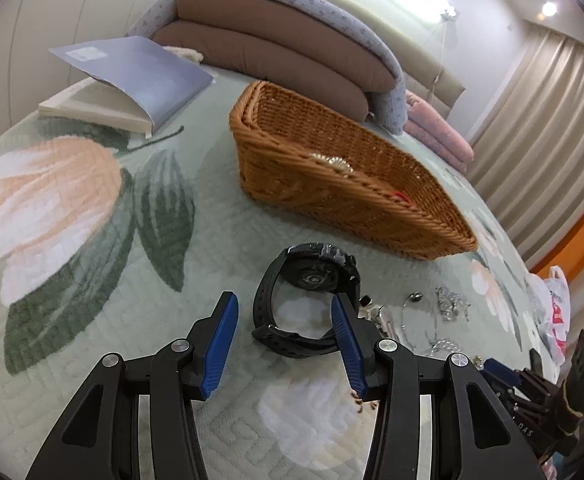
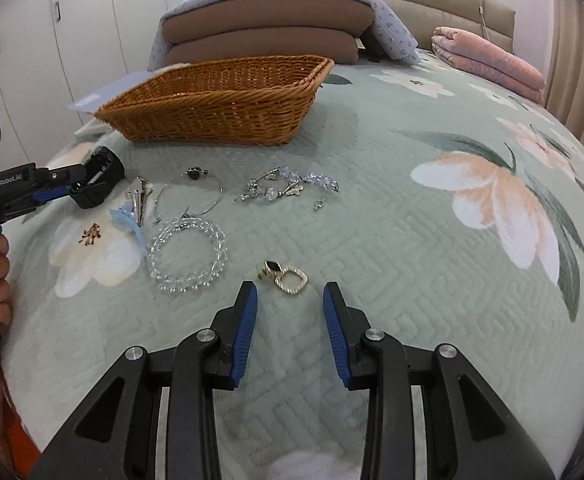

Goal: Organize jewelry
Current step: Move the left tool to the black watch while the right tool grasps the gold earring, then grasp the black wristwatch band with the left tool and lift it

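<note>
Plainly, "GenRobot.AI" on the left gripper (image 2: 76,194), parted around a black watch (image 1: 312,300); right gripper (image 2: 290,294) parted, empty.

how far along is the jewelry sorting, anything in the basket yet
Barely started. The brown wicker basket holds one pale beaded piece and something red. The left claw sits open around the black wristwatch's strap, the right claw open at the gold square earring. The clear bead bracelet and the other pieces remain on the quilt.
</note>
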